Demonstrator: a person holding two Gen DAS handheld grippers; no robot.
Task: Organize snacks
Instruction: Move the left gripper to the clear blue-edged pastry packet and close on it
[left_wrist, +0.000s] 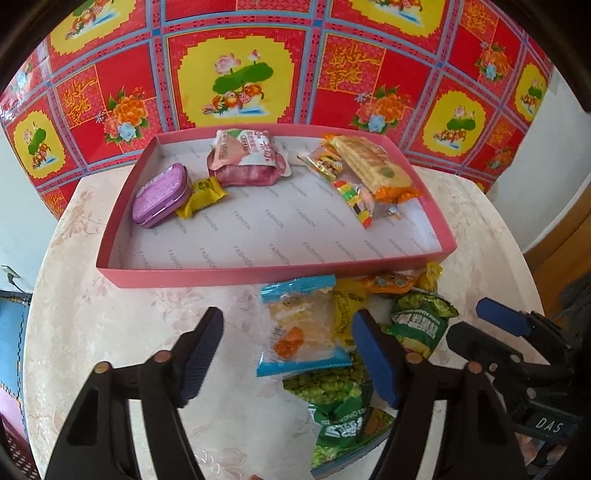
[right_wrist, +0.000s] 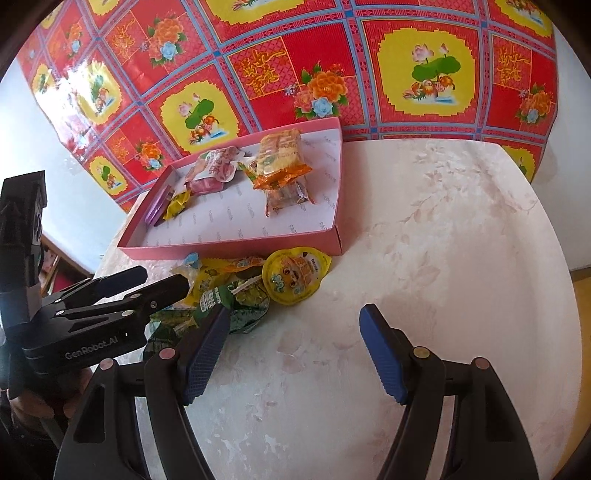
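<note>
A pink tray (left_wrist: 258, 277) holds a purple tin (left_wrist: 159, 195), a pink packet (left_wrist: 247, 158), an orange cracker packet (left_wrist: 376, 166) and small candies. In front of it lies a loose pile: a clear packet with blue ends (left_wrist: 303, 328), green pea bags (left_wrist: 421, 325) and a yellow jelly cup (right_wrist: 295, 275). My left gripper (left_wrist: 288, 354) is open and hangs over the clear packet, which sits between its fingers with the pads clear of it. To the right of the pile, my right gripper (right_wrist: 295, 350) is open above bare table, its left finger (right_wrist: 207, 350) beside a green bag (right_wrist: 221, 306).
The round pale marble-look table (right_wrist: 443, 258) stands against a red and yellow flowered sheet (left_wrist: 240, 74) on the wall. The front half of the tray floor (left_wrist: 258, 236) is bare. The left gripper (right_wrist: 155, 282) shows at the left of the right wrist view, tips at the pile.
</note>
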